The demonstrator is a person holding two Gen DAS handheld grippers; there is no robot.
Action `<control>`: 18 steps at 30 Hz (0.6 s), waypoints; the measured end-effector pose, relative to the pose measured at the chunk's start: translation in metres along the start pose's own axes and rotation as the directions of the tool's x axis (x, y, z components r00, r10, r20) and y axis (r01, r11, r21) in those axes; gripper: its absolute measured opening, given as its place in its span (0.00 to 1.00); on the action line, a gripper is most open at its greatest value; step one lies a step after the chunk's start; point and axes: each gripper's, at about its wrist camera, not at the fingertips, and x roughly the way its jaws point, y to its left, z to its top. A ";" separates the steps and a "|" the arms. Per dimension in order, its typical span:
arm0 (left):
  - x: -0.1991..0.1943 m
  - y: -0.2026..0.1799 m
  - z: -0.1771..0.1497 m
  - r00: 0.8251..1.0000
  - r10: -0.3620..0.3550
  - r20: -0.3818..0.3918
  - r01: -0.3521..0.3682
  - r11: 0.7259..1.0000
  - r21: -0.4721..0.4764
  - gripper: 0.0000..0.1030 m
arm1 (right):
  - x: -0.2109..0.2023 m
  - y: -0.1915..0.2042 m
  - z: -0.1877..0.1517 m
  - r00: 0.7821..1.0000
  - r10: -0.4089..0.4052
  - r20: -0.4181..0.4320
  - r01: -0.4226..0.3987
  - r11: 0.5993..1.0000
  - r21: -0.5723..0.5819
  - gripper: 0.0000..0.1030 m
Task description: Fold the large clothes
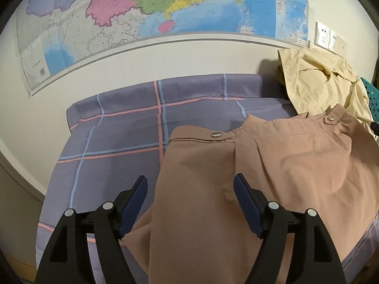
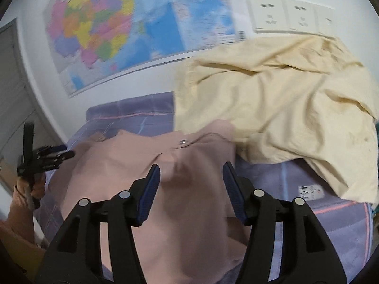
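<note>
A tan-pink garment (image 1: pixel 272 165) with metal snap buttons lies spread on a purple checked sheet (image 1: pixel 113 132). My left gripper (image 1: pixel 190 182) hovers open over the garment's left part, with cloth below its blue pads and nothing pinched. In the right wrist view the same garment (image 2: pixel 142 165) lies under my right gripper (image 2: pixel 191 170), whose jaws stand open above the fabric near the snap button (image 2: pixel 182 142). My left gripper (image 2: pixel 51 156) shows at the far left of that view, held by a hand.
A crumpled cream-yellow garment (image 2: pixel 284 108) is heaped at the back right, overlapping the tan one's edge. A wall map (image 1: pixel 142 11) and wall sockets (image 2: pixel 291 15) lie behind. A teal perforated bin (image 1: pixel 370 94) stands at the right edge.
</note>
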 end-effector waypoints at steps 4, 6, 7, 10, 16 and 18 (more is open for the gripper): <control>0.002 -0.003 -0.002 1.000 -0.004 -0.001 0.004 1.000 0.010 0.72 | 0.018 0.012 -0.006 0.998 0.033 -0.048 -0.034 0.999 -0.024 0.54; 0.010 -0.001 -0.005 1.000 -0.003 -0.020 0.003 1.000 0.006 0.72 | 0.030 0.010 -0.010 0.995 0.052 -0.084 -0.052 0.999 -0.006 0.52; 0.015 0.001 -0.007 0.999 0.003 -0.034 -0.003 1.000 0.001 0.72 | 0.040 0.006 -0.014 0.993 0.047 -0.111 -0.046 0.999 0.015 0.51; 0.034 0.013 -0.015 0.996 0.003 -0.092 -0.007 0.999 -0.037 0.72 | 0.063 -0.009 -0.025 0.985 0.046 -0.167 -0.034 0.997 0.070 0.44; 0.051 0.032 -0.026 0.990 -0.067 -0.121 0.051 0.990 -0.130 0.77 | 0.068 -0.014 -0.030 0.982 0.074 -0.172 -0.058 0.994 0.097 0.43; 0.040 0.026 -0.024 0.995 -0.031 -0.093 0.021 0.994 -0.103 0.77 | 0.060 -0.011 -0.028 0.985 0.066 -0.160 -0.052 0.995 0.087 0.48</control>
